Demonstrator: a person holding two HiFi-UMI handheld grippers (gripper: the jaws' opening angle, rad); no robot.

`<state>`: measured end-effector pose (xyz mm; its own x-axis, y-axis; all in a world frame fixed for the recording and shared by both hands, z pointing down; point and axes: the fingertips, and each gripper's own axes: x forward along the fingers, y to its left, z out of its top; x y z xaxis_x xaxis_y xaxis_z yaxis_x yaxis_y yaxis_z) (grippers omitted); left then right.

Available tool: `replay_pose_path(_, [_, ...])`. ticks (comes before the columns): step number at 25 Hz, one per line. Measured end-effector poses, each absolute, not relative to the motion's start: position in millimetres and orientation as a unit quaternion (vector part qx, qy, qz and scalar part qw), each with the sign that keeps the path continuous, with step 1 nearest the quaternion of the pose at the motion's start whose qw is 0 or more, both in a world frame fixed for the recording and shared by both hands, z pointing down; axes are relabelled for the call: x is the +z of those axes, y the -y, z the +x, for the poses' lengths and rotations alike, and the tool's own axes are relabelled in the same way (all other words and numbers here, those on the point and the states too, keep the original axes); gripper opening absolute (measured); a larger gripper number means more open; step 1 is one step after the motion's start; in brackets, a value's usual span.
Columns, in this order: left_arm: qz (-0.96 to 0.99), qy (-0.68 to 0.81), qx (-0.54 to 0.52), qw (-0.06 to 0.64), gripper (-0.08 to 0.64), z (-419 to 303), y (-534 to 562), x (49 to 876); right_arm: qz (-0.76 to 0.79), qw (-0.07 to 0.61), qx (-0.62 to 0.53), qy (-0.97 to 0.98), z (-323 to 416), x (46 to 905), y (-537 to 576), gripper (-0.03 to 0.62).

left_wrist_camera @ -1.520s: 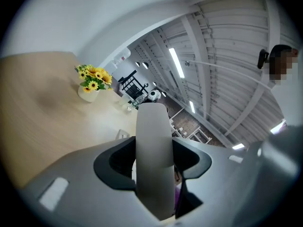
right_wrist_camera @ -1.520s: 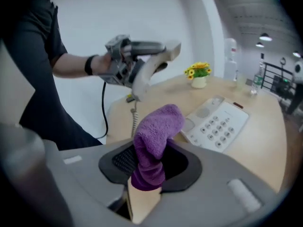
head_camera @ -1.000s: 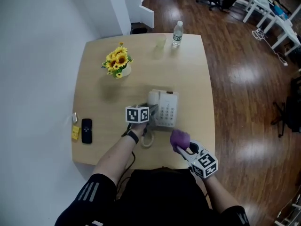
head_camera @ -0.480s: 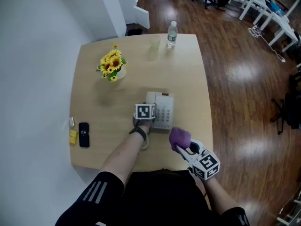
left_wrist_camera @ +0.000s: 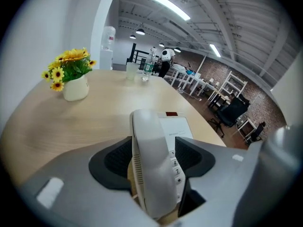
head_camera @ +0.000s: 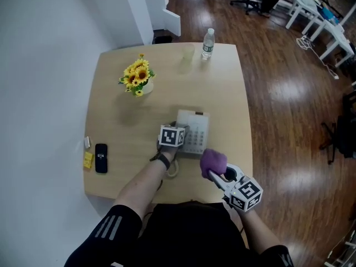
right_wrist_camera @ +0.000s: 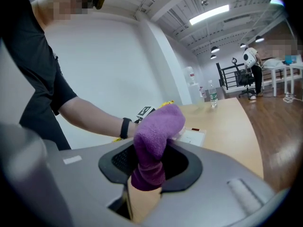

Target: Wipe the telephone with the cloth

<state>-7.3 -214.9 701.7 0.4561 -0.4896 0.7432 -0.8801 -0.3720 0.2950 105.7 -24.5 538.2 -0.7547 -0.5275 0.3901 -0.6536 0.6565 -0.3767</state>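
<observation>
The white telephone (head_camera: 196,133) lies mid-table. Its handset (left_wrist_camera: 151,145) rests along the left side of the base (left_wrist_camera: 179,126). My left gripper (head_camera: 179,142) straddles the handset from the near end. Its jaws have just been opening, and keys show in the gap between the handset and the right pad (left_wrist_camera: 191,157). Nearer the table's front edge, my right gripper (head_camera: 216,174) is shut on a bunched purple cloth (head_camera: 213,161), held above the table just short of the telephone. In the right gripper view the cloth (right_wrist_camera: 158,131) sticks up between the pads.
A pot of sunflowers (head_camera: 138,77) stands at the far left of the wooden table (head_camera: 122,127). A water bottle (head_camera: 208,42) and a cup (head_camera: 188,51) are at the far edge. A black handheld device (head_camera: 100,157) and a yellow item (head_camera: 89,159) lie at the left edge. The phone cord (head_camera: 173,167) coils near the front.
My left gripper has shifted right, closer over the telephone's near left corner. My right gripper, still holding the cloth, has risen slightly.
</observation>
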Motion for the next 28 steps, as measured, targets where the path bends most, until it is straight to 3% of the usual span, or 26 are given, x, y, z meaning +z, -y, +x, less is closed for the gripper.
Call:
replay_pose_path(12, [0.877,0.353,0.152,0.288,0.279,-40.3,130.3,567.2,0.333,0.086,0.288,0.894,82.3,522.6,28.8,0.134])
replay_pose_path(20, [0.910,0.266,0.136,0.287,0.279,-33.2,35.6,540.7,0.343,0.081,0.255,0.900,65.6,498.8,-3.9,0.133])
replay_pose_path(28, [0.915,0.288,0.095,0.266,0.279,-12.2,-27.6,508.9,0.300,0.091,0.217,0.924,63.5,476.2,-52.2,0.133])
